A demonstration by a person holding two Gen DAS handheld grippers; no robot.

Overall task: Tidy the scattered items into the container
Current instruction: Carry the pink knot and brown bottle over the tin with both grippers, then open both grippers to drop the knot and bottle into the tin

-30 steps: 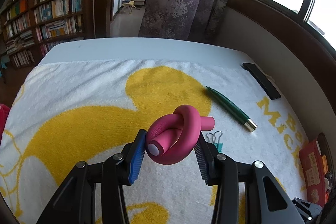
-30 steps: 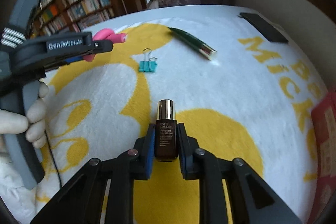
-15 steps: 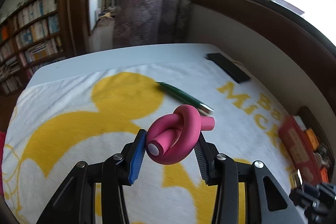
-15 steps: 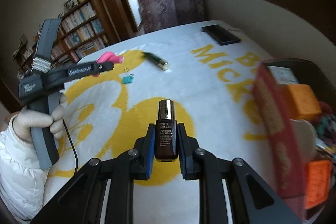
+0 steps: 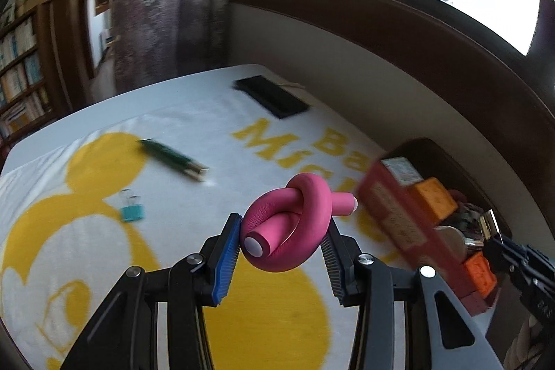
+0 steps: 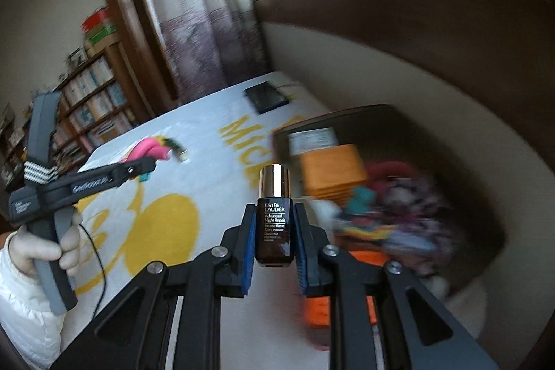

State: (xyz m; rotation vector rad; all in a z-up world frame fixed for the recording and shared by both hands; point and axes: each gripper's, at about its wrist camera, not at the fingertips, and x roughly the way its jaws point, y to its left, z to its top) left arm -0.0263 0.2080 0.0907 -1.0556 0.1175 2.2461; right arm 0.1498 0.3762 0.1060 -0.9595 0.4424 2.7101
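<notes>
My left gripper (image 5: 281, 240) is shut on a pink knotted foam roller (image 5: 295, 224) and holds it above the towel, just left of the container (image 5: 399, 207). My right gripper (image 6: 275, 238) is shut on a dark serum bottle (image 6: 275, 227) with a gold cap, held upright at the container's (image 6: 381, 117) near left edge. The dark container holds orange boxes and several colourful items. A green pen (image 5: 173, 158) and a teal binder clip (image 5: 131, 210) lie on the towel.
A white towel with yellow print (image 5: 86, 248) covers the table. A black flat case (image 5: 270, 96) lies at the far edge. A wall and a wooden window sill run along the right. The left gripper also shows in the right wrist view (image 6: 149, 162).
Both grippers have swung right toward the container with their loads still held. The container has come into view of both cameras, and the pen and clip have slid to the left.
</notes>
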